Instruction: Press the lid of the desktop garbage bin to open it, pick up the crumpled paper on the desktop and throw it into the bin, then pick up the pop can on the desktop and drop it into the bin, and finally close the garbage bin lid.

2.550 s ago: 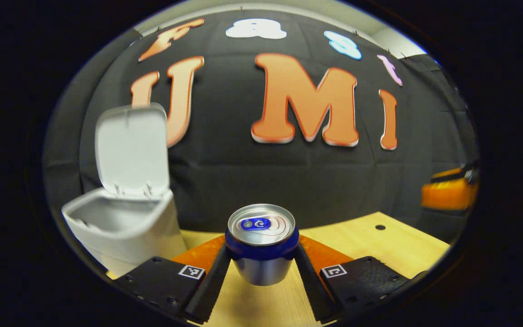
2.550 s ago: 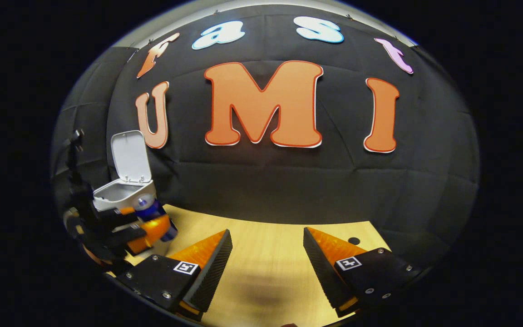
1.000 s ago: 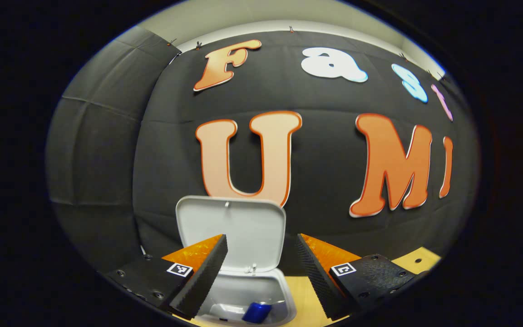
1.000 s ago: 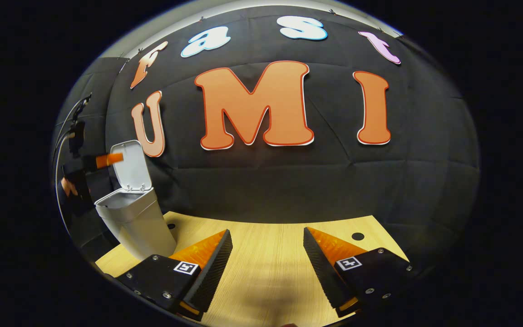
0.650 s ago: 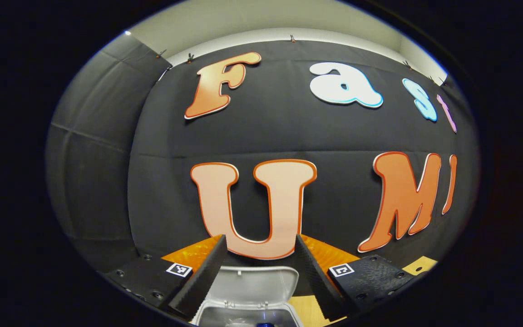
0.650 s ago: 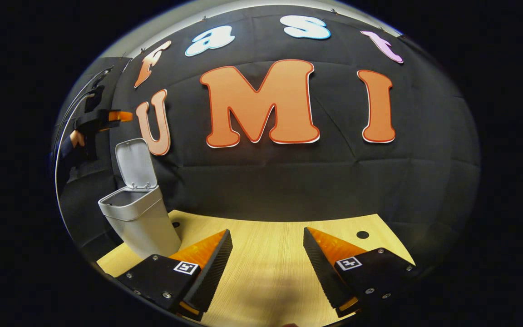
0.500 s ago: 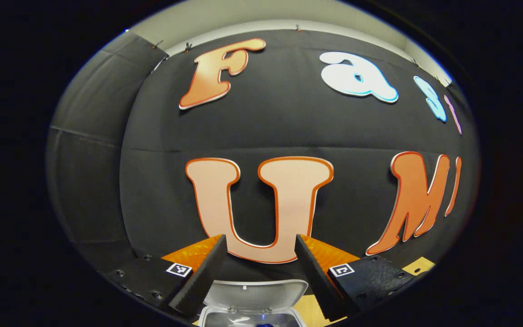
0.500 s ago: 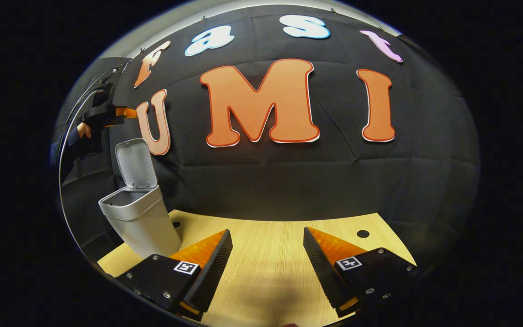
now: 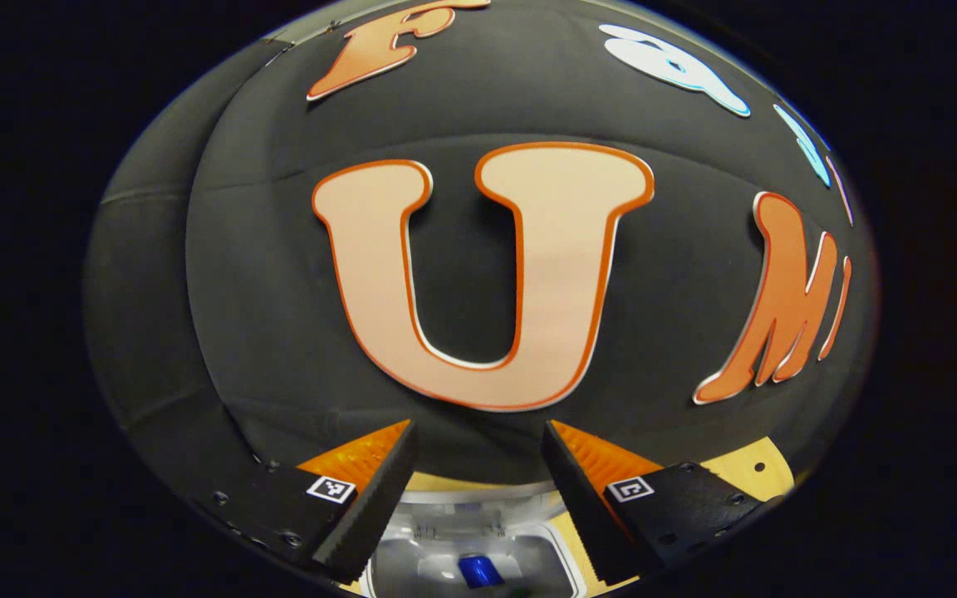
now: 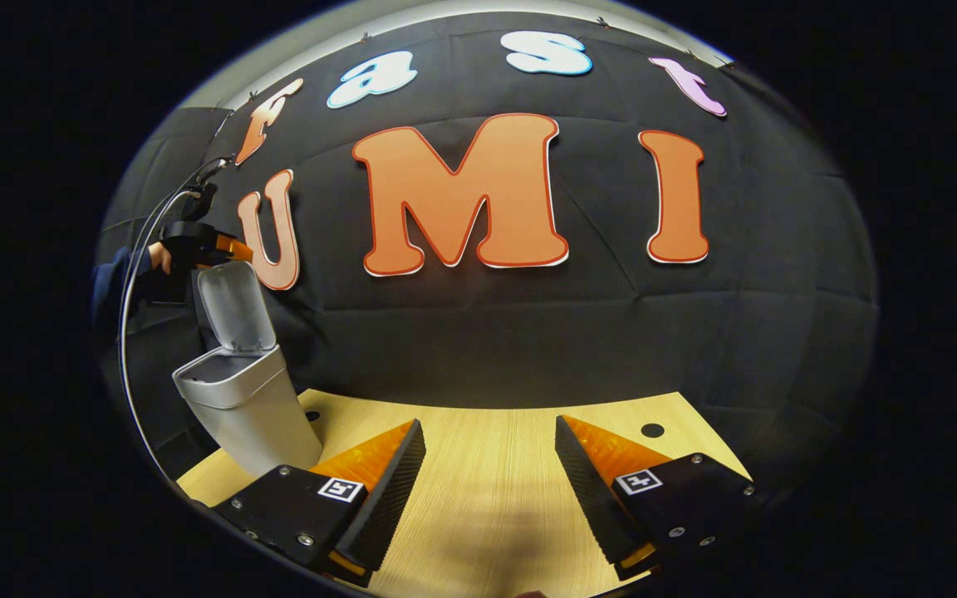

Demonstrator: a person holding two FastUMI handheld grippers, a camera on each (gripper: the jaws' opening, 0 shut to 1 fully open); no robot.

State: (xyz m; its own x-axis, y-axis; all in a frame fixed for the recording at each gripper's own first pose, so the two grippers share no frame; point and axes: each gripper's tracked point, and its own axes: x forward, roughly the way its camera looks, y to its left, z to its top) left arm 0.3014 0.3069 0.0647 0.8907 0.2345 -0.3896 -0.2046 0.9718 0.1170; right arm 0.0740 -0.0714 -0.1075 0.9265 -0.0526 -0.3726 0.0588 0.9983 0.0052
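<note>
The white desktop bin stands at the table's far left with its lid raised. In the left gripper view I look down over the lid's top edge into the bin, where the blue pop can lies. My left gripper is open with nothing between its fingers. In the right gripper view the left gripper, held by a hand, sits just above the lid's top edge. My right gripper hovers open over the wooden table, holding nothing.
The black cloth wall stands close behind the bin. The table has small round holes, one at the right back and one beside the bin. A cable loops down from the left gripper at the far left.
The left gripper carried the can to the bin and let it go inside, rose above the lid, then came forward and down to the lid's top edge. The right gripper barely moved.
</note>
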